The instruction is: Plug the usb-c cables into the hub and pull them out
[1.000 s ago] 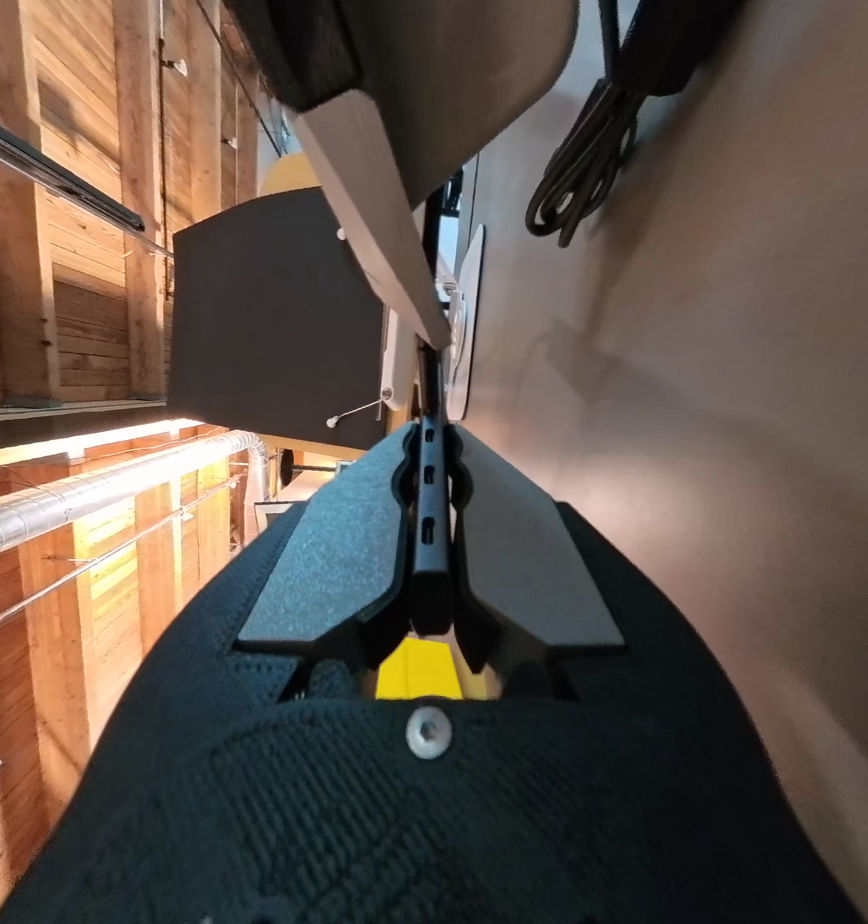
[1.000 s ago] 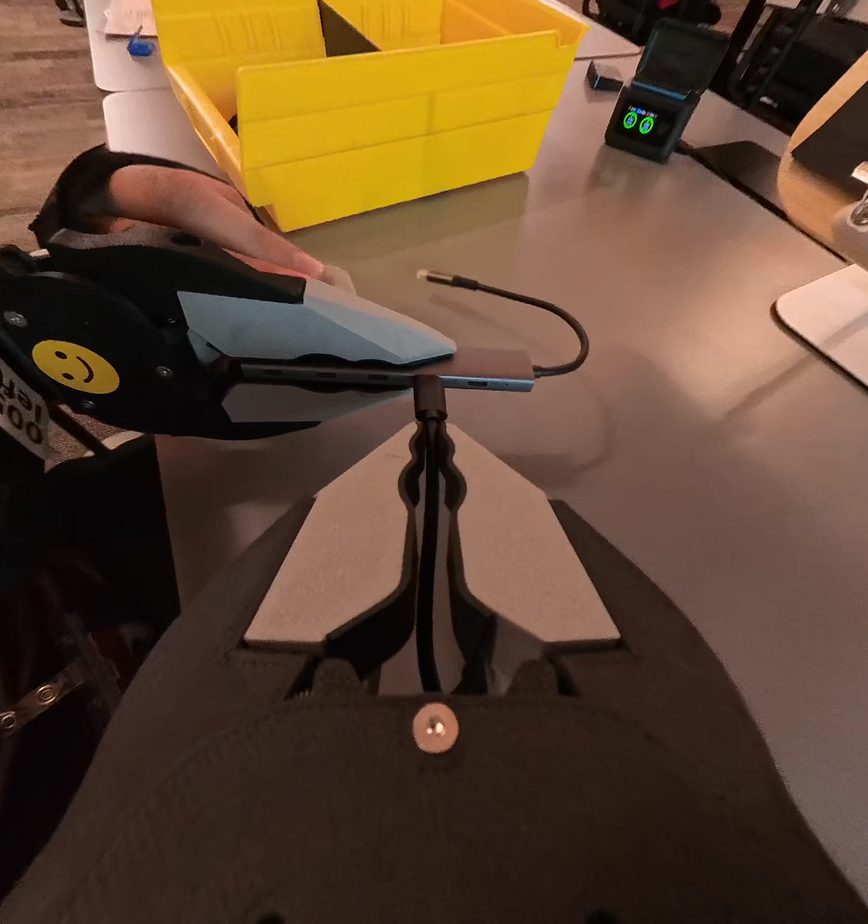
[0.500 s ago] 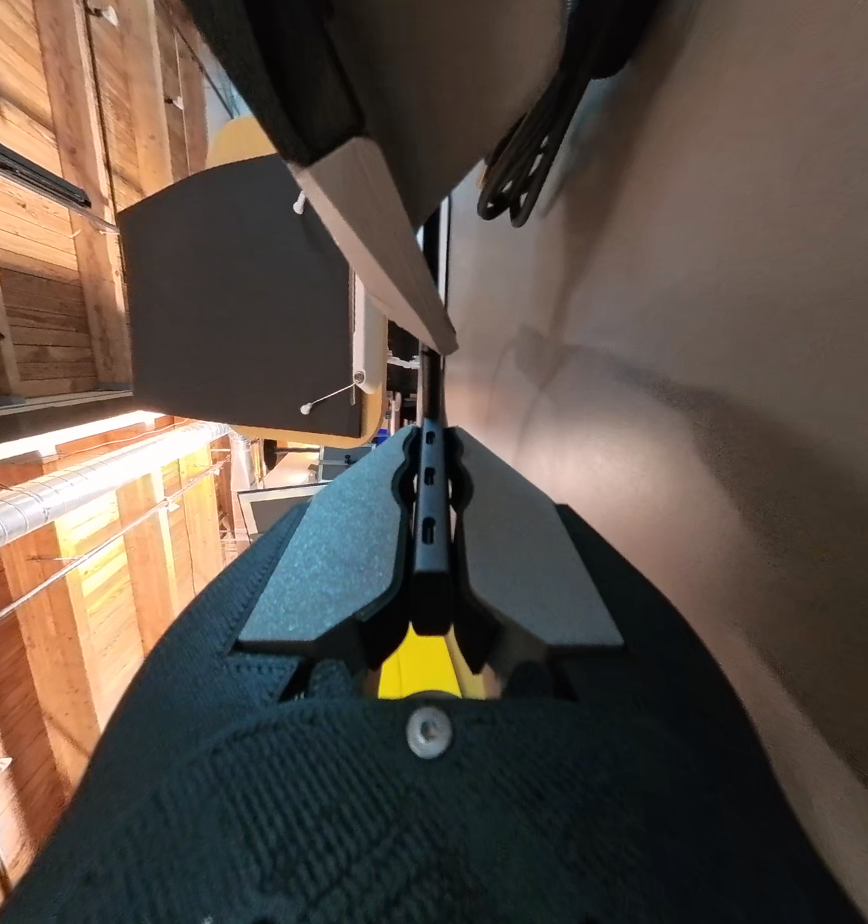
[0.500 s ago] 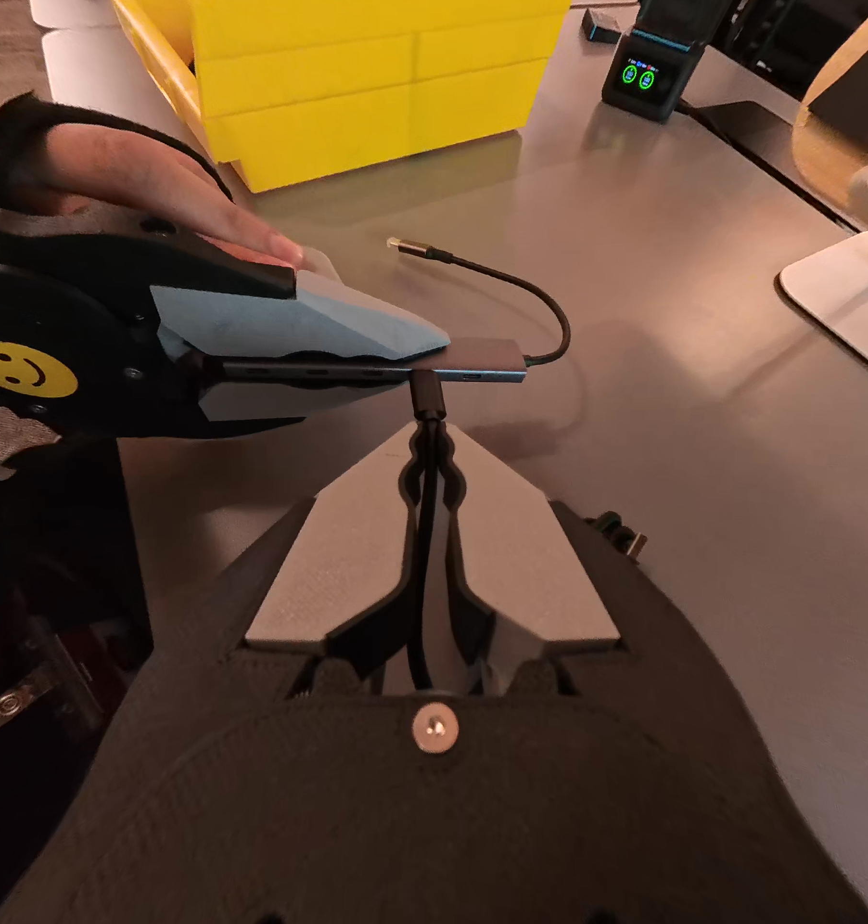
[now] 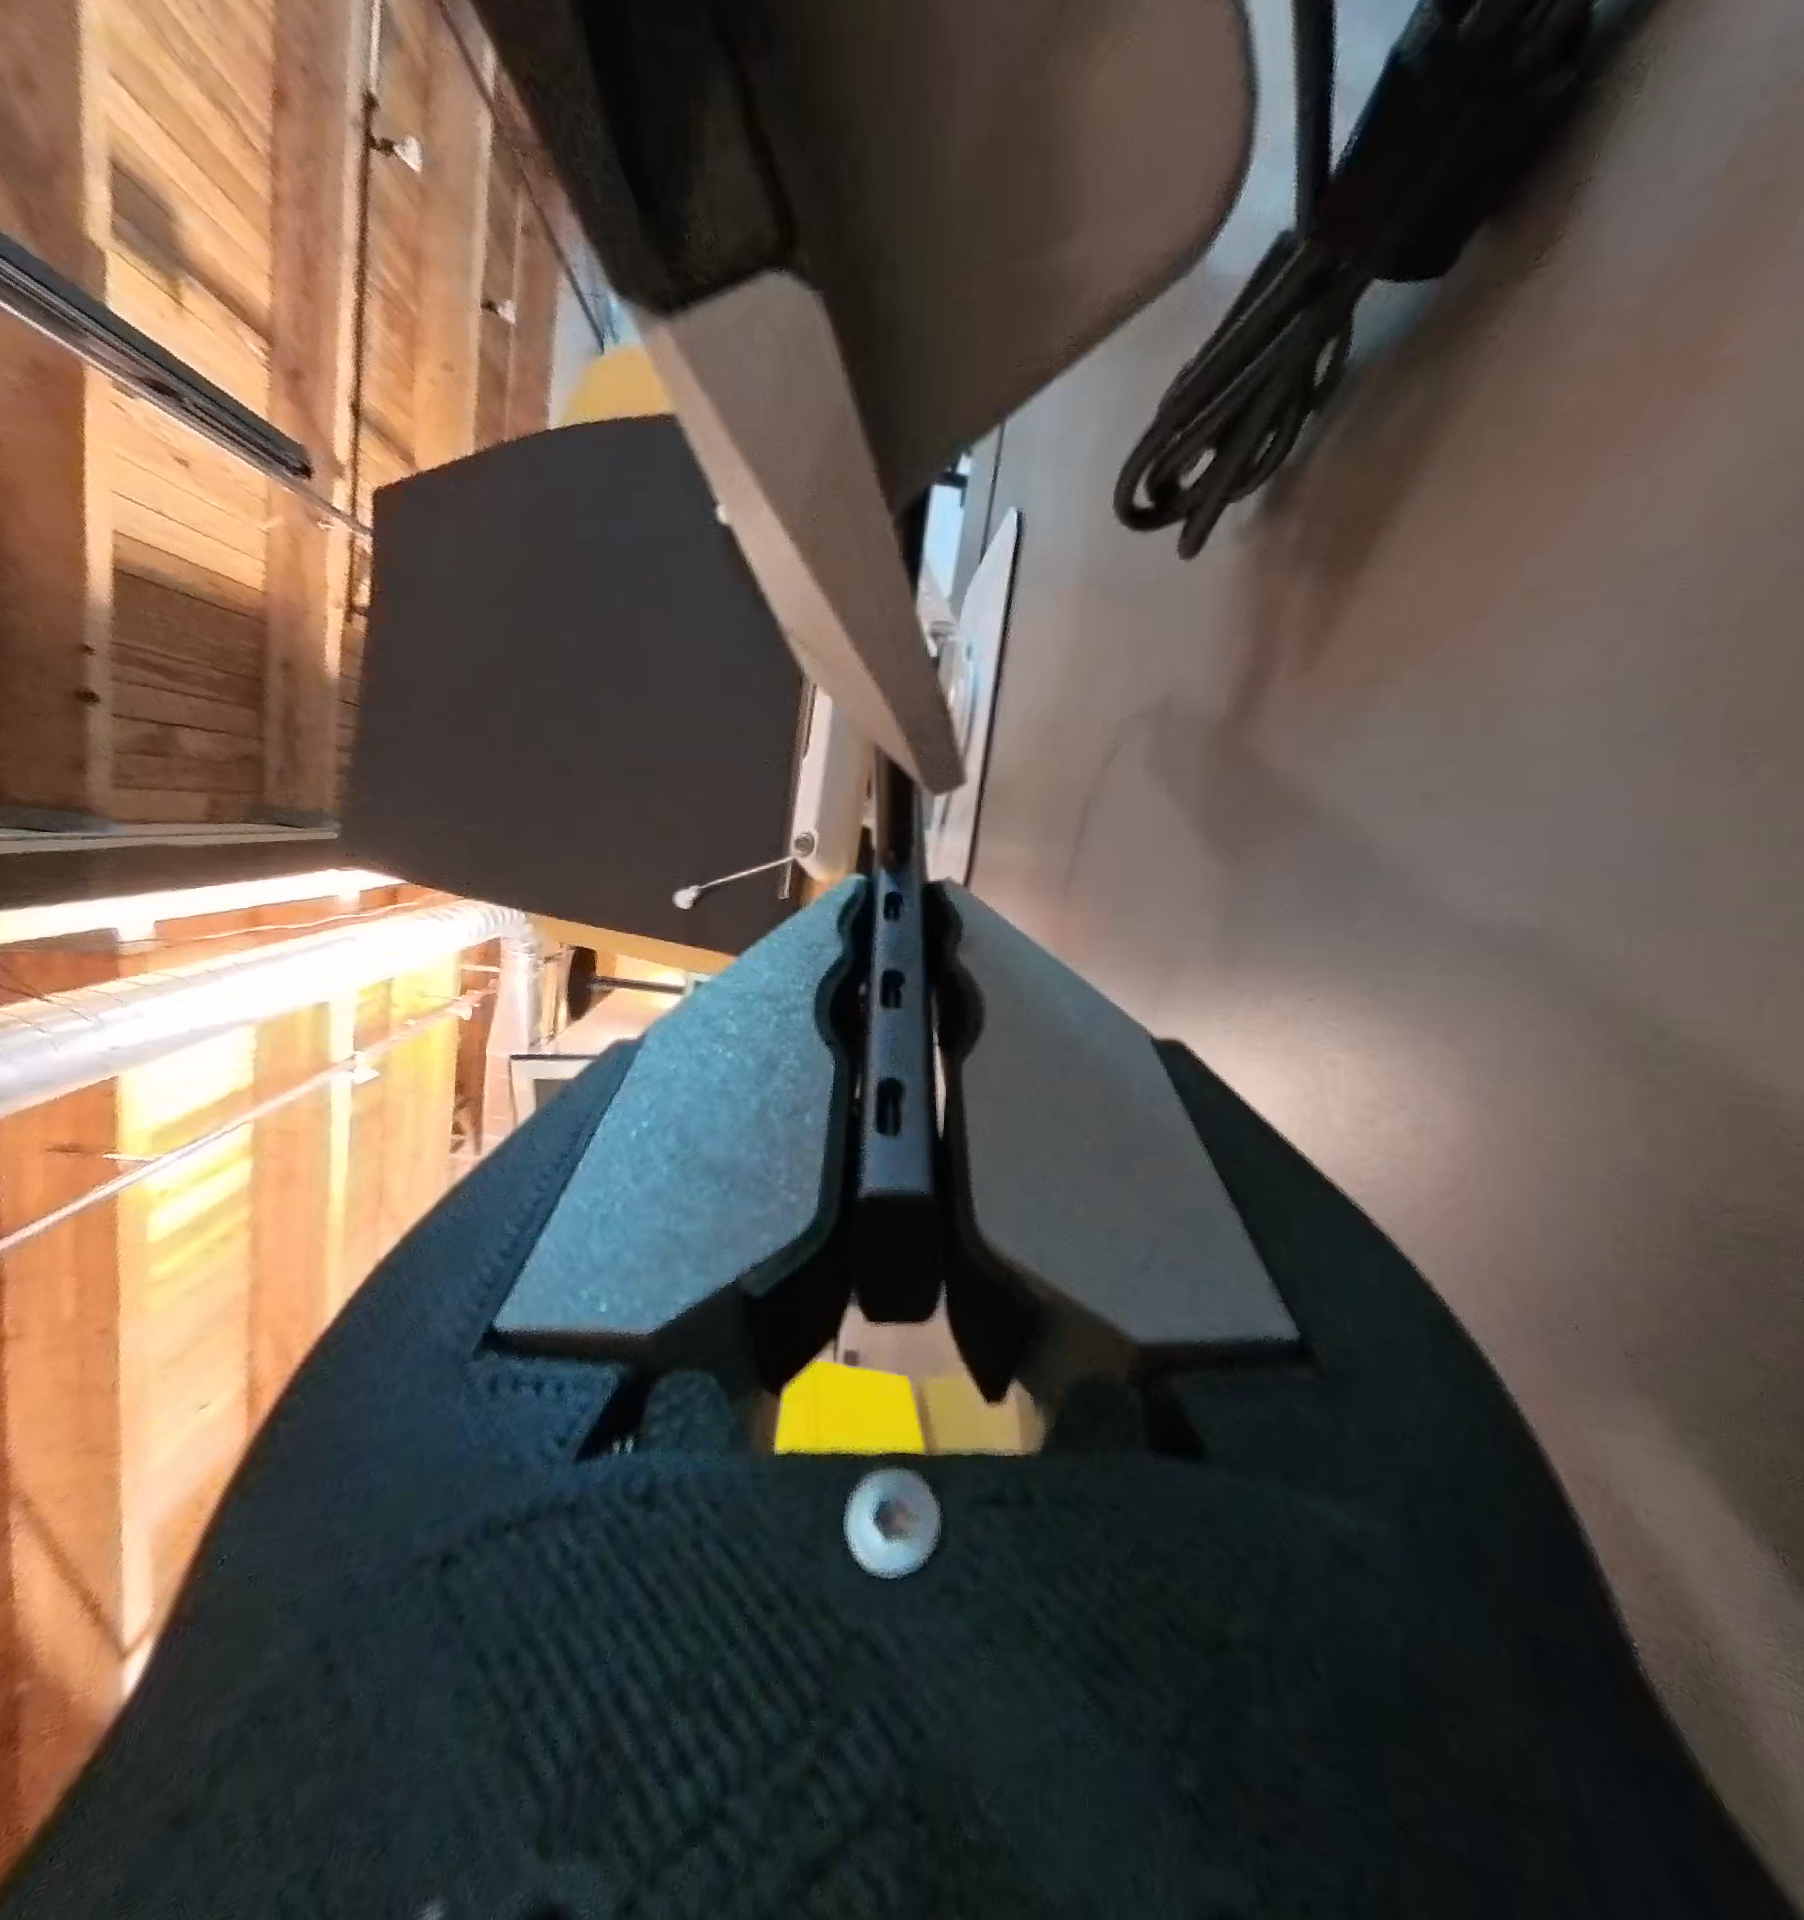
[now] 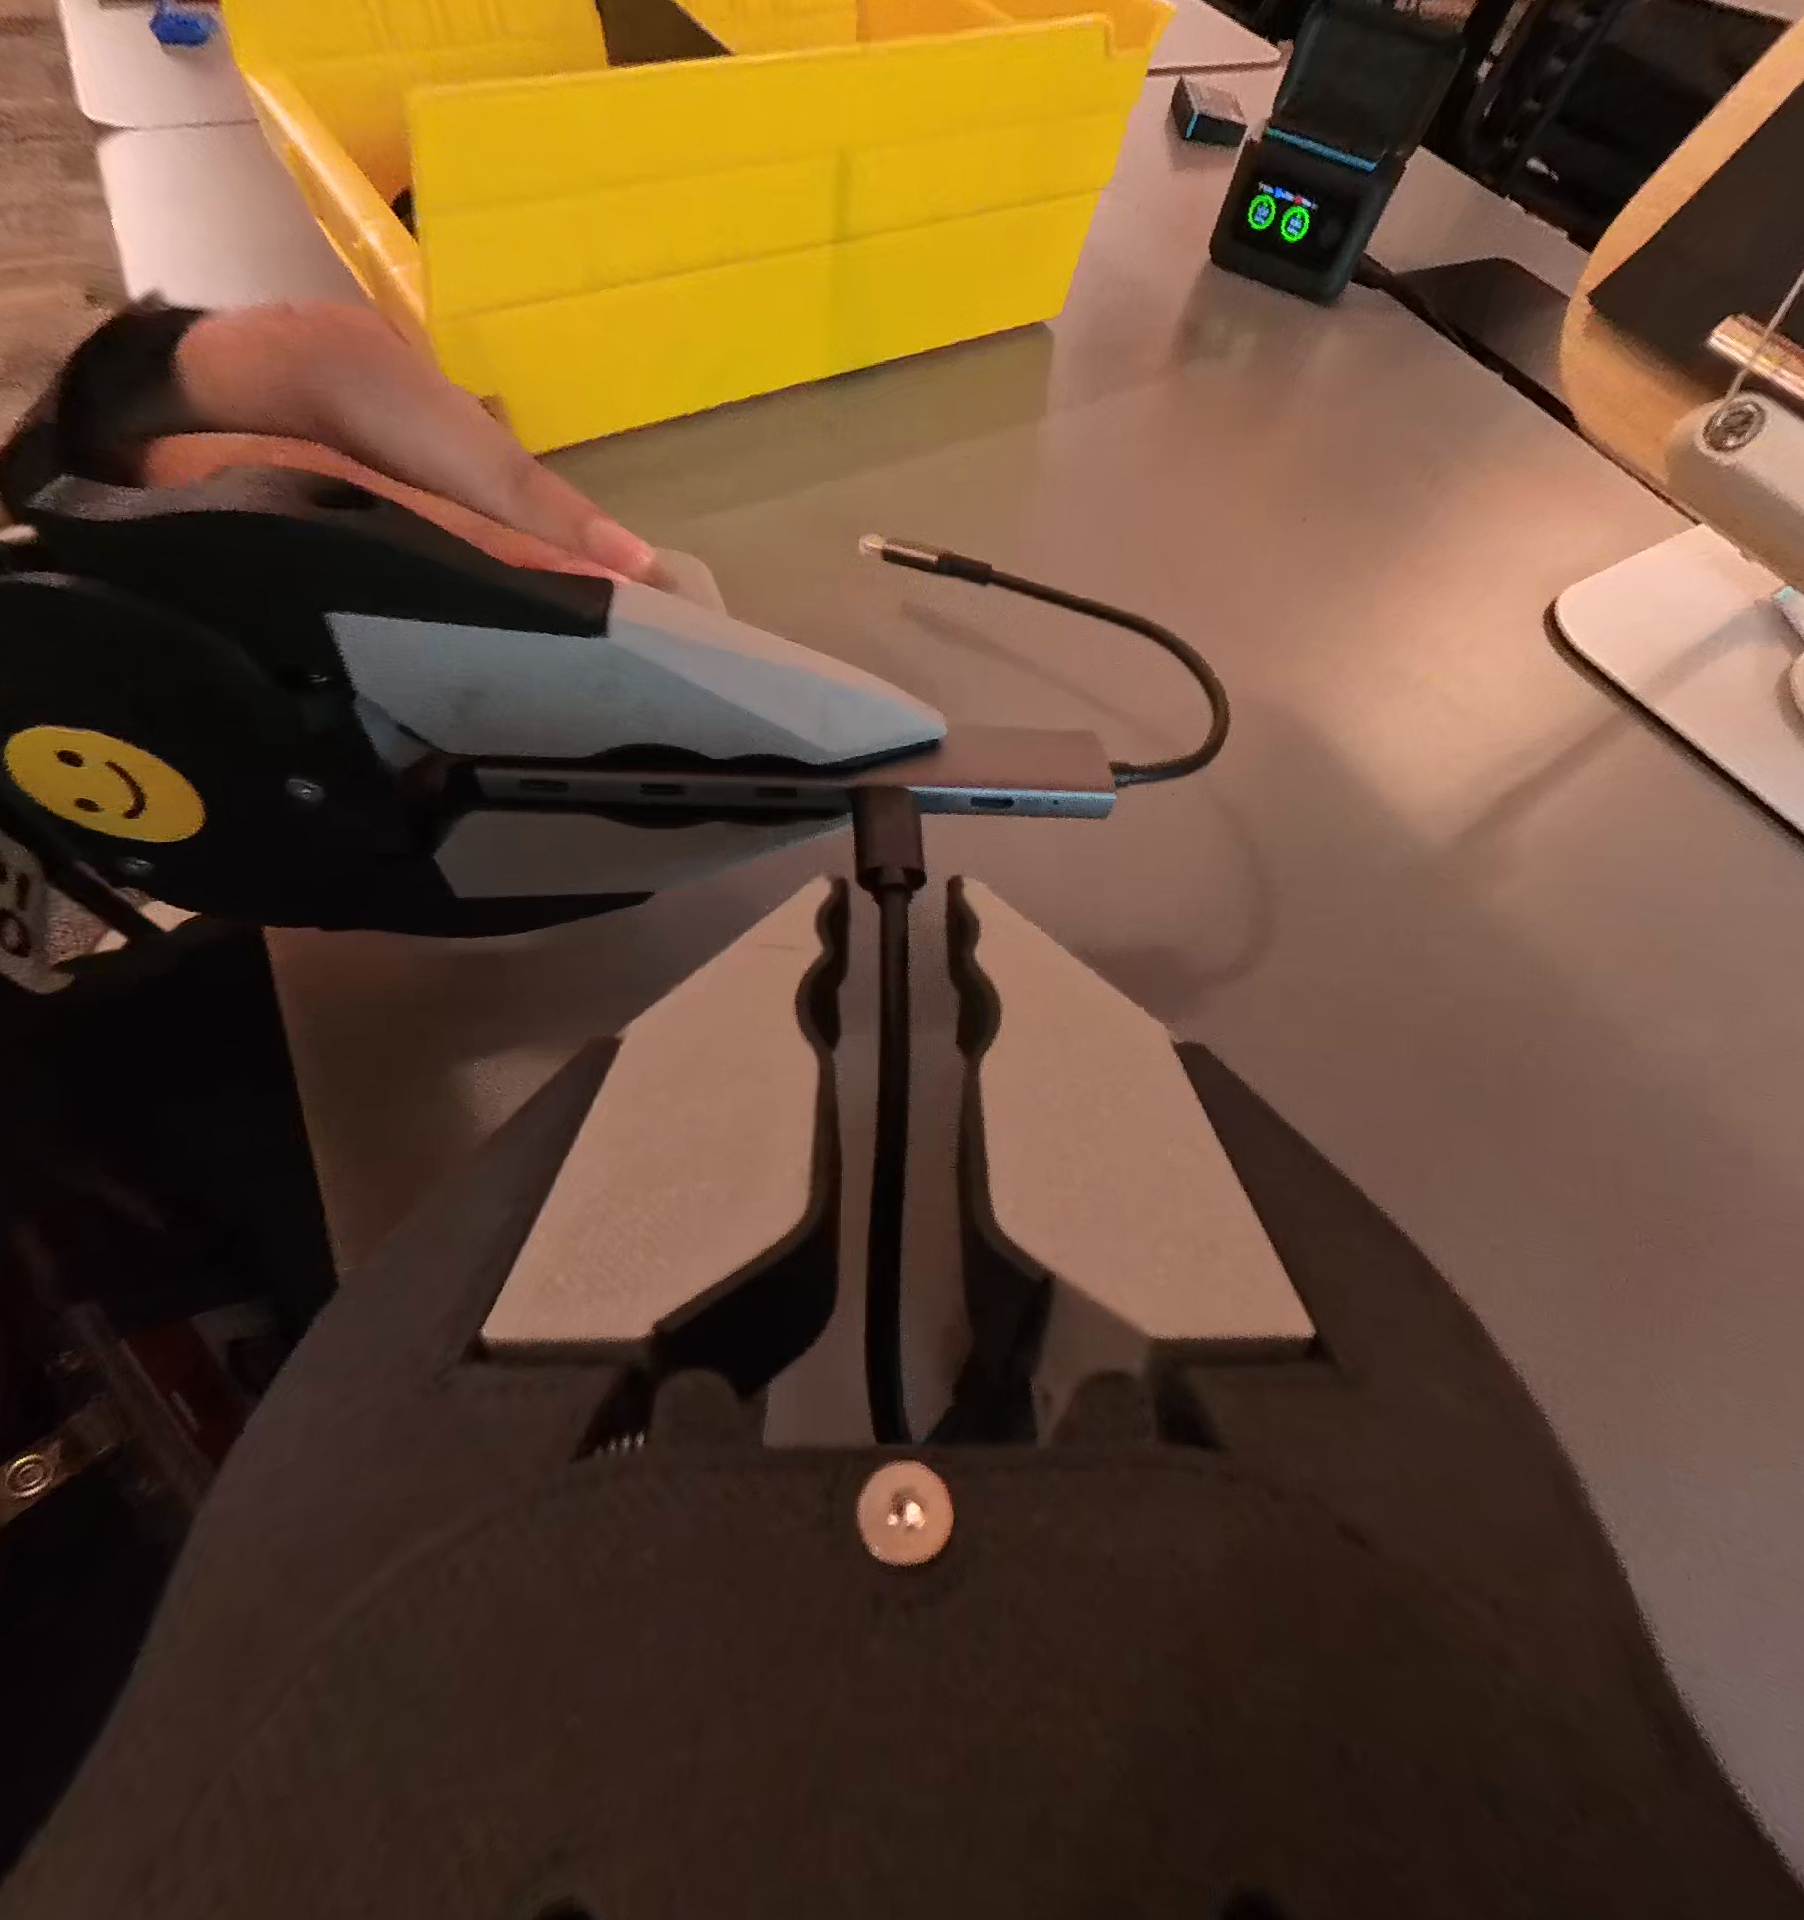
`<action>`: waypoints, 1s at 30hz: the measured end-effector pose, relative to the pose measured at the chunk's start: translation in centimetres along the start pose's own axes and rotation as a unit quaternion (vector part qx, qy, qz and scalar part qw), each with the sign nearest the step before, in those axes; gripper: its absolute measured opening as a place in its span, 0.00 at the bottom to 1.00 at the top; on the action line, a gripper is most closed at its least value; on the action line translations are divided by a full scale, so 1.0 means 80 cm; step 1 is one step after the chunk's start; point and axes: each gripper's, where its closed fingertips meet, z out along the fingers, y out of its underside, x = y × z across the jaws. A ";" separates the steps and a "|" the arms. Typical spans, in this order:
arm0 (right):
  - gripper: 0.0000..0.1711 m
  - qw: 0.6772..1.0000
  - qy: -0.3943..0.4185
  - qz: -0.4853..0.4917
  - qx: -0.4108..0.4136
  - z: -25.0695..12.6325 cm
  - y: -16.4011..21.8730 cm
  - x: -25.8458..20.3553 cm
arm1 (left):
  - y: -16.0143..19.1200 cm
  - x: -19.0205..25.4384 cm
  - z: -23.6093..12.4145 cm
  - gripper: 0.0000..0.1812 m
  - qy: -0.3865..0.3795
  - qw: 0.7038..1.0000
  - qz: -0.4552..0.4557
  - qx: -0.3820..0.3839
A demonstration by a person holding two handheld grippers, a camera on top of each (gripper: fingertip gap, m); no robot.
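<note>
My left gripper [image 5: 898,894] is shut on the slim grey usb-c hub [image 5: 893,1091], whose edge with several ports shows between the fingers. In the right wrist view the left gripper [image 6: 877,779] holds the hub [image 6: 1023,758] level above the table. A black usb-c cable [image 6: 890,1091] is plugged into the hub's near edge by its plug [image 6: 887,831]. My right gripper [image 6: 893,888] is open. The cable runs down the gap between its fingers without being pinched. The hub's own short lead [image 6: 1178,665] curls back to a loose plug [image 6: 908,556].
A yellow bin [image 6: 752,239] stands at the back of the grey table [image 6: 1397,1039]. A small black device with green lights [image 6: 1293,218] and a white stand base [image 6: 1687,665] are at the right. A coiled black cable [image 5: 1230,436] lies on the table. A person's hand [image 6: 358,416] holds the left gripper.
My right gripper was shut on the cable just behind the plug; its fingers have now spread apart. The plug stays in the hub. The left gripper keeps its hold.
</note>
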 end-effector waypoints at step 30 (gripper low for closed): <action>0.34 0.985 0.092 0.125 0.072 -0.022 0.029 0.112 | 0.017 -0.002 0.004 0.30 0.103 0.936 -0.336 -0.010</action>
